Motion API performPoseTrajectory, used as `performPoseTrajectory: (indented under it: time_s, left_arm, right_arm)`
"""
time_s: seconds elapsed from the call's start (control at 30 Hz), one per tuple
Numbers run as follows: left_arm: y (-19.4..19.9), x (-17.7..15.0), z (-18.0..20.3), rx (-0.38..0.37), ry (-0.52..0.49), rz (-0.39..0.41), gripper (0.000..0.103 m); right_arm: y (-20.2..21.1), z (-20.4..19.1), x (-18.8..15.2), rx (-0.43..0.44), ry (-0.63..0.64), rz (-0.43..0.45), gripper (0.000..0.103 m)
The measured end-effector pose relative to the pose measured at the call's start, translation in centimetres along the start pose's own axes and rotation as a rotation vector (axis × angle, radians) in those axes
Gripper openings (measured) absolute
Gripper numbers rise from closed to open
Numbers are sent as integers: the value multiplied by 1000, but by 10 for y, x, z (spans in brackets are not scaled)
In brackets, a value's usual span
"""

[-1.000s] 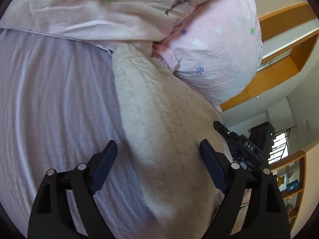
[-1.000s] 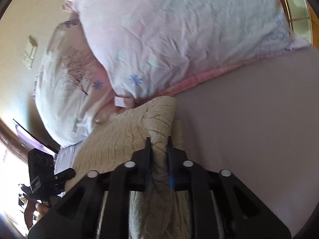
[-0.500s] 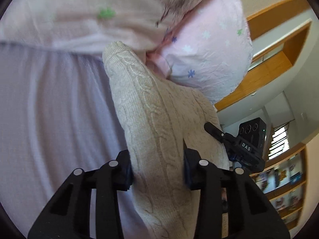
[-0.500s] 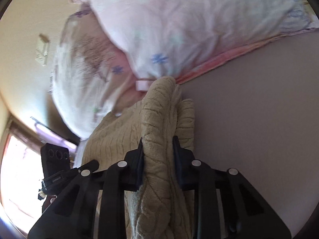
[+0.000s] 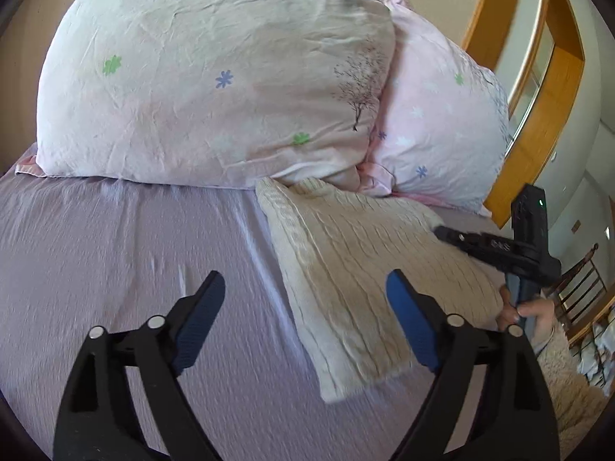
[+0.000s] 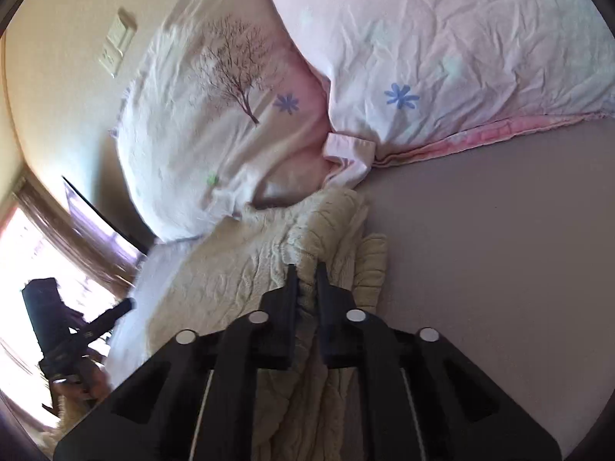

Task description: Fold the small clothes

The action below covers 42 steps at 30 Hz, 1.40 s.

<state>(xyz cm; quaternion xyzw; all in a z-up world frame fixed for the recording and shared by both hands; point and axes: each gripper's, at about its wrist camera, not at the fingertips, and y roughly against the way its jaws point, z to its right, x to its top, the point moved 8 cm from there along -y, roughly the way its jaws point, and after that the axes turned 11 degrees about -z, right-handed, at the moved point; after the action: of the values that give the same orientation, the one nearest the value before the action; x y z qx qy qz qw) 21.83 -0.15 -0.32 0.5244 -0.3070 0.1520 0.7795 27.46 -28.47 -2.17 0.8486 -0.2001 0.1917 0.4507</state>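
Observation:
A cream cable-knit sweater (image 5: 357, 269) lies folded on the lilac bed sheet (image 5: 134, 253), its far end against the pillows. My left gripper (image 5: 307, 303) is open and empty above the sweater's left edge, jaws wide apart. My right gripper (image 6: 306, 272) is shut on a bunched fold of the sweater (image 6: 238, 269) at its right edge. The right gripper also shows in the left wrist view (image 5: 449, 233), at the sweater's far right side. The left gripper shows in the right wrist view (image 6: 127, 305), at far left.
Two pink flowered pillows (image 5: 215, 88) (image 5: 434, 126) stand at the head of the bed. A wooden window frame (image 5: 538, 107) is to the right. A wall switch plate (image 6: 117, 44) is on the beige wall.
My left gripper, closed around the sweater's edge half a second ago, has opened wide and pulled back. The sweater now lies flatter. My right gripper keeps hold of its fold.

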Motion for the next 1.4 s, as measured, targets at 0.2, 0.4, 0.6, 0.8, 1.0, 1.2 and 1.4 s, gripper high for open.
performPoseTrajectory:
  time_s: [0.2, 0.4, 0.6, 0.8, 1.0, 1.2, 1.4]
  left_arm:
    - [15, -32, 10, 136, -15, 25, 101]
    - [-6, -65, 11, 243, -28, -110, 101]
    - [-27, -76, 16, 218, -27, -182, 101]
    - [-41, -87, 18, 256, -40, -246, 101]
    - [-46, -89, 16, 315, -41, -238, 101]
    - [-46, -88, 14, 314, -42, -233, 101]
    - [-47, -86, 14, 307, -52, -234, 101]
  right_arm:
    - [9, 11, -5, -78, -65, 13, 9]
    - [76, -17, -40, -82, 8, 97, 92]
    - [87, -45, -108, -221, 176, 13, 102]
    - [46, -47, -144, -290, 171, -154, 102]
    - [25, -44, -147, -378, 121, -165, 102]
    - [19, -50, -155, -483, 186, -185, 102]
    - [20, -49, -156, -480, 193, -184, 102]
